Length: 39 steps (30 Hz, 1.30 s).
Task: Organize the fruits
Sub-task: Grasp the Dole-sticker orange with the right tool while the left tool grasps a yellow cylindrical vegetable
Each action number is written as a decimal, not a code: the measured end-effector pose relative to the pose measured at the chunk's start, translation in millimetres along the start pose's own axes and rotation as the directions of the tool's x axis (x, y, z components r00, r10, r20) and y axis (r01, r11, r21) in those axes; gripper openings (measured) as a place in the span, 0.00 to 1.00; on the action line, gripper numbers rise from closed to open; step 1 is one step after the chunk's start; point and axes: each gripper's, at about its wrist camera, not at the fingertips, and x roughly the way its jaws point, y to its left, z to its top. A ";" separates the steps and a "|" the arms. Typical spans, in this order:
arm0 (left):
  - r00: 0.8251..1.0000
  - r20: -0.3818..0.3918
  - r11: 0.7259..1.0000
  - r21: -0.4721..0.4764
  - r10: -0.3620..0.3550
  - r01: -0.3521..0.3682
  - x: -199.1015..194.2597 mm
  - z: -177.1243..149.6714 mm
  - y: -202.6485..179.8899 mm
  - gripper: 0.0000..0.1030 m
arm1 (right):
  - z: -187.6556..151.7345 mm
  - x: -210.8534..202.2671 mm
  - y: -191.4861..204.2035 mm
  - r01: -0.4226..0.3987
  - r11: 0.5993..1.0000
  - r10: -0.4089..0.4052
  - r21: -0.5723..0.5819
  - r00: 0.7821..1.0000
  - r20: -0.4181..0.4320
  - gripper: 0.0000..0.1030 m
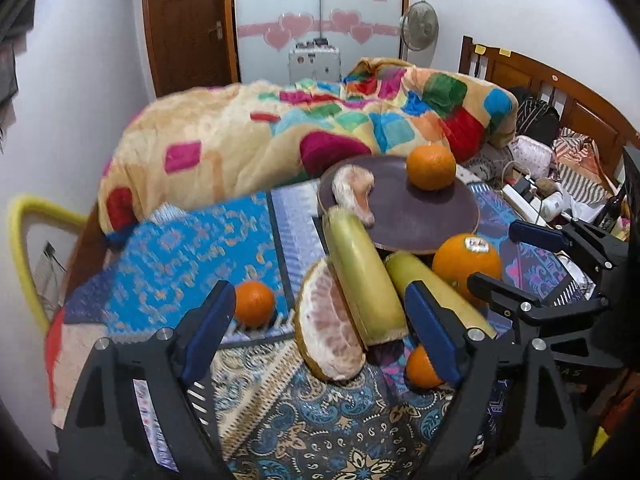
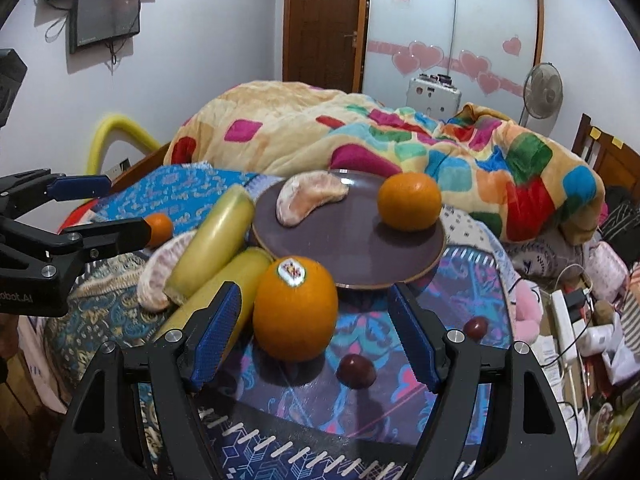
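Right wrist, stickered orange (image 2: 295, 309) between gripper (image 2: 316, 336) fingers

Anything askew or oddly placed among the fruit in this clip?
Yes. The dark brown round plate sits tilted, its near-left edge apparently propped on the two yellow-green bananas. The peeled pomelo wedge and plain orange on it could slide. Other fruit lies scattered on the patterned bedspread.

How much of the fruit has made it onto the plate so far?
Two pieces sit on the plate: an orange and a pomelo wedge. Nothing is gripped; the right gripper stands open around the stickered orange, probably next. The left gripper is open too. Off the plate: two bananas, another wedge, two small oranges and two dark fruits.
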 end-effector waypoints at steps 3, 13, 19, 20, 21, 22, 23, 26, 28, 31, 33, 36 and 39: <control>0.999 -0.033 0.999 -0.015 -0.030 0.030 11.1 -6.0 2.7 0.81 | -3.9 7.5 0.7 -0.001 1.000 0.001 -0.003 1.000 -0.012 0.70; 0.996 -0.071 0.998 0.007 -0.059 0.060 30.0 -9.3 -3.0 0.65 | -6.6 17.1 -5.7 -0.150 0.987 0.152 0.054 0.988 -0.029 0.45; 0.995 -0.073 0.998 0.027 -0.061 0.063 36.4 -2.6 -12.3 0.61 | -6.6 8.8 0.6 -0.102 0.995 0.102 0.002 0.995 -0.009 0.44; 0.995 -0.076 0.997 0.030 -0.062 0.064 38.3 -1.6 -14.2 0.61 | -5.6 6.0 -2.5 -0.109 0.994 0.109 0.011 0.994 -0.003 0.44; 0.995 -0.078 0.997 0.030 -0.063 0.065 40.0 -0.9 -15.0 0.61 | -4.5 1.2 -6.2 -0.111 0.994 0.110 0.018 0.994 0.010 0.44; 0.995 -0.080 0.997 0.027 -0.065 0.068 41.8 0.3 -15.7 0.60 | -2.6 -1.6 -9.4 -0.107 0.994 0.106 0.020 0.994 0.021 0.44; 0.994 -0.083 0.997 0.025 -0.068 0.070 43.4 0.9 -15.7 0.59 | -1.4 -5.3 -11.6 -0.101 0.995 0.100 0.019 0.994 0.031 0.44; 0.992 -0.097 0.997 0.018 -0.075 0.077 50.6 3.9 -18.9 0.54 | 2.5 -14.6 -19.6 -0.083 0.996 0.082 0.016 0.995 0.053 0.44; 0.991 -0.108 0.997 0.014 -0.079 0.081 55.9 5.3 -21.1 0.51 | 3.5 -18.4 -25.1 -0.061 0.998 0.060 0.011 0.996 0.061 0.44; 0.992 -0.104 0.998 0.004 -0.067 0.068 60.7 9.5 -22.6 0.46 | 1.5 -20.6 -34.3 -0.048 0.999 0.046 0.022 0.997 0.062 0.44; 0.993 -0.102 0.998 0.000 -0.062 0.062 63.7 12.9 -22.6 0.44 | -0.7 -20.3 -40.1 -0.043 0.999 0.041 0.032 0.997 0.059 0.44; 0.991 -0.109 0.997 -0.033 -0.071 0.068 66.7 15.9 -19.5 0.43 | -3.3 -18.7 -44.9 -0.031 0.999 0.029 0.038 0.998 0.056 0.44; 0.991 -0.107 0.996 -0.049 -0.075 0.070 67.2 16.0 -18.3 0.41 | -5.1 -18.8 -49.1 -0.034 0.998 0.031 0.047 0.998 0.054 0.44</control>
